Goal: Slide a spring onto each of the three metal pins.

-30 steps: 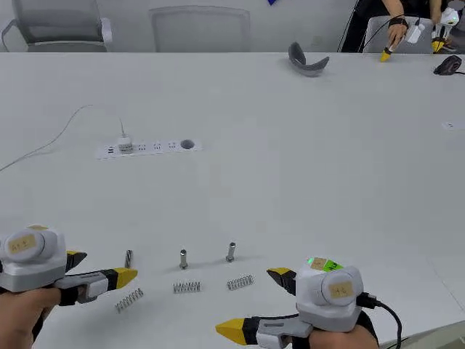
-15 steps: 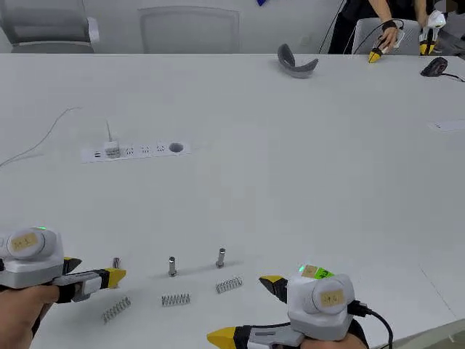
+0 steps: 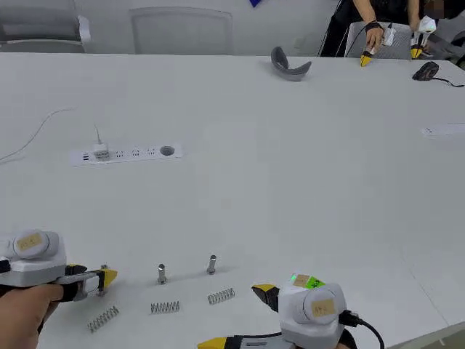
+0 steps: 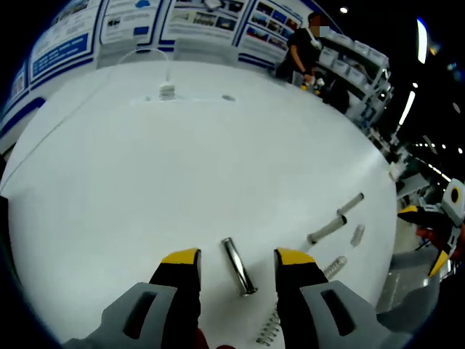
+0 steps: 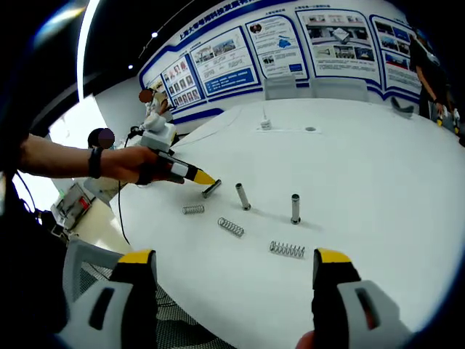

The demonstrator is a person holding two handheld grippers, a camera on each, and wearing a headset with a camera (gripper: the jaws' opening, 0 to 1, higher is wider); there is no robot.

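Three short metal pins stand in a row near the table's front edge: left pin [image 3: 103, 272], middle pin [image 3: 161, 273], right pin [image 3: 211, 263]. A spring lies in front of each: left spring [image 3: 103, 318], middle spring [image 3: 165, 307], right spring [image 3: 221, 296]. My left gripper [image 3: 105, 278] is open with its yellow tips on either side of the left pin [image 4: 237, 266]; no contact is visible. My right gripper [image 3: 237, 317] hangs wide open just in front of the right spring [image 5: 288, 249], holding nothing. The left gripper [image 5: 174, 171] also shows in the right gripper view, at the left pin [image 5: 211, 190].
On the white table [image 3: 290, 182] lie a power strip [image 3: 127, 154] with a plugged cable at mid left and a grey curved object [image 3: 289, 64] at the far side. A person with grippers [image 3: 378, 36] works at the far right corner. Chairs stand behind the table.
My left gripper has moved up to the left pin, which now sits between its jaws. The right gripper has dropped lower in the head view, which has itself shifted.
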